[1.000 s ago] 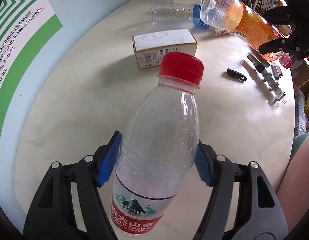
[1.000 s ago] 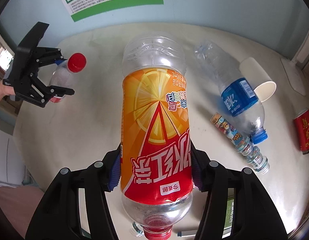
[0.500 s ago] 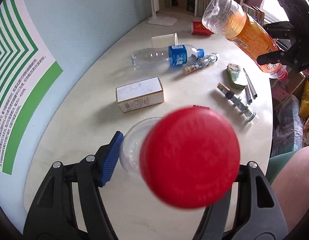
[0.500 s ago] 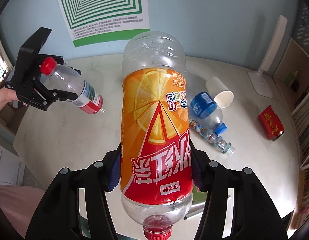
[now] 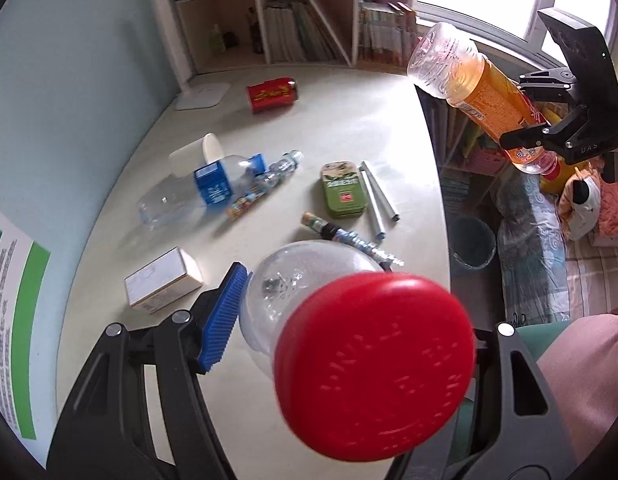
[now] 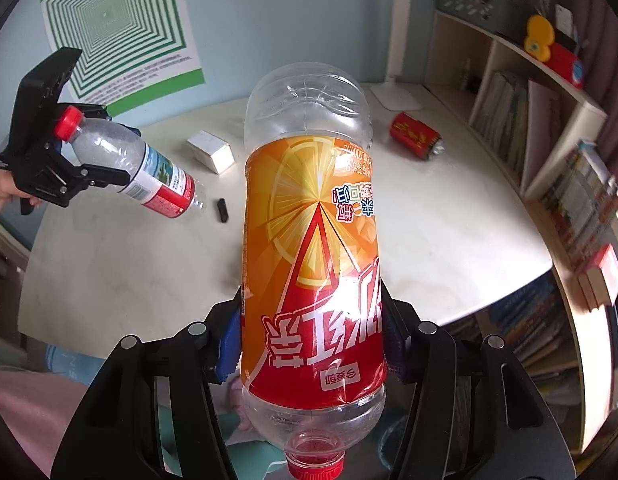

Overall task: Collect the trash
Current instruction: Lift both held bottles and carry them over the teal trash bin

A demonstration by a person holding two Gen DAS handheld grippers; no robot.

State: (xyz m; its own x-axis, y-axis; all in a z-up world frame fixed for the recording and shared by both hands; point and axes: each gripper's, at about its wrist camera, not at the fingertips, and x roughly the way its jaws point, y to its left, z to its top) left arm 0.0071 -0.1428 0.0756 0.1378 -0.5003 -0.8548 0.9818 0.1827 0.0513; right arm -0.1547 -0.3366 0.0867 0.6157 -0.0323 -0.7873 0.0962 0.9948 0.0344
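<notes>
My left gripper [image 5: 309,316] is shut on a clear water bottle [image 5: 305,276] whose red cap points at the camera; it also shows in the right wrist view [image 6: 133,168], held above the table's left side. My right gripper [image 6: 313,344] is shut on an orange-labelled bottle [image 6: 313,240], held cap down; it also shows in the left wrist view [image 5: 485,100], off the table's right edge. More trash lies on the round white table [image 5: 341,120]: a blue-labelled bottle [image 5: 197,196], a paper cup [image 5: 197,152], a red can [image 5: 273,94].
A small white box [image 5: 161,284], a green tin [image 5: 343,194], grey tubes [image 5: 377,200] and small wrapped items [image 5: 349,236] lie on the table. A dark bin [image 5: 473,246] stands on the floor beside the table's right edge. Bookshelves [image 6: 509,120] line the far side.
Both grippers have lifted and swung right with their bottles. The left bottle stays tipped cap-first toward its camera. The right bottle has moved past the table's edge.
</notes>
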